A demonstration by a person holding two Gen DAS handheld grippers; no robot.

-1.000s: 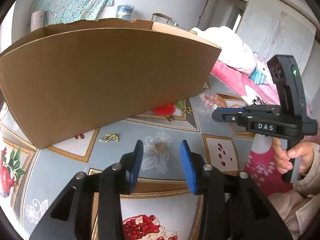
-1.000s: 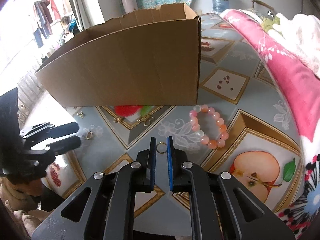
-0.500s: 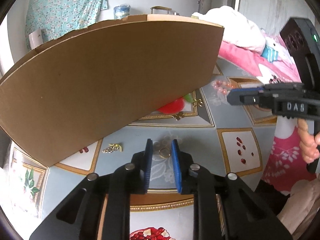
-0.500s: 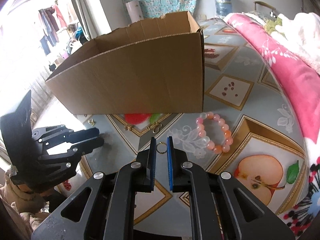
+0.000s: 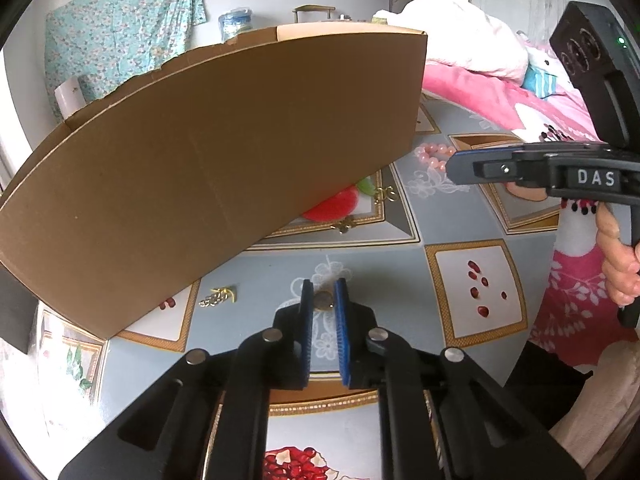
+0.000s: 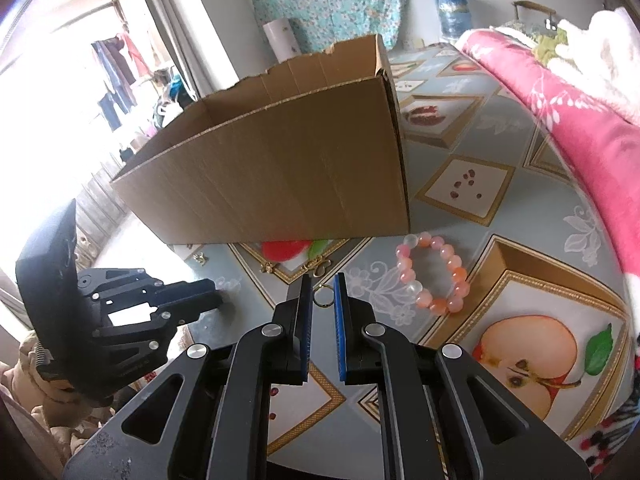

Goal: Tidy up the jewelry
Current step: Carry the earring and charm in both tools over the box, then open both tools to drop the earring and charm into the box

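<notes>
Partly hidden, the cardboard box (image 5: 208, 160) conceals its interior in the left wrist view; the right wrist view shows only its bare inner walls. Left gripper (image 5: 323, 300): narrow, clamped on a small gold ring (image 5: 323, 301). Right gripper (image 6: 323, 294): narrow, pinching a thin gold ring (image 6: 322, 295). Surface: fruit-patterned tablecloth (image 6: 500, 208), pink blanket (image 6: 580, 120) alongside. A pink bead bracelet (image 6: 434, 276) lies complete in the right view, half covered by the other tool in the left; the gold chain (image 5: 218, 298) appears clearly only in the left.
</notes>
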